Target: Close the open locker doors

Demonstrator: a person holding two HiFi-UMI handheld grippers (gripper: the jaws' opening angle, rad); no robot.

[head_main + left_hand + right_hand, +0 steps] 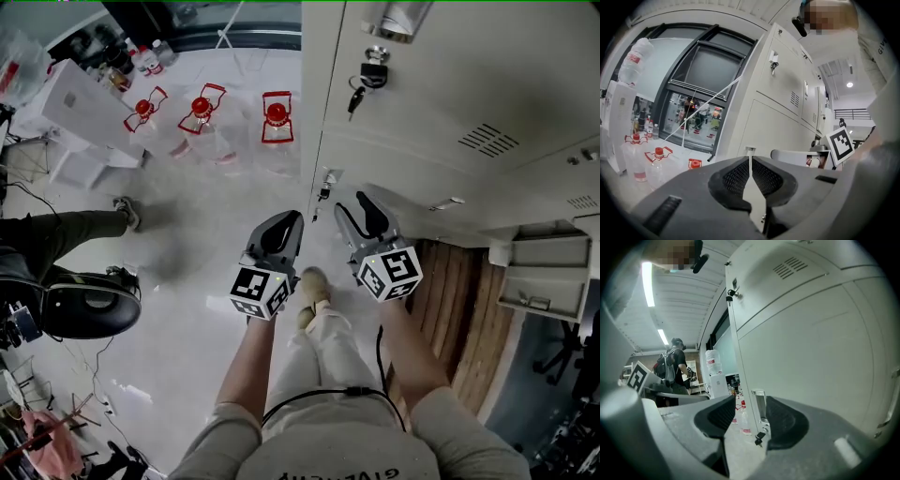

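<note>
Locker doors (450,103) fill the right of the head view. They are pale grey and lie flush in their frames, just ahead of both grippers. We cannot tell whether the pale panel (544,272) at the lower right is an open door. A glossy white floor (206,300) spreads to the left, and a strip of wooden boards (459,300) runs beside the lockers. A person's leg (66,234) in dark trousers reaches in from the left edge. Three clear water jugs (277,122) with red caps stand on the floor near the lockers' corner. Our right gripper (751,401) has its jaws well apart and grips nothing; a door handle (759,408) and hanging keys (759,439) show beyond the gap. Our left gripper (750,161) has its jaws together and empty. A key (372,77) sits in an upper lock.
</note>
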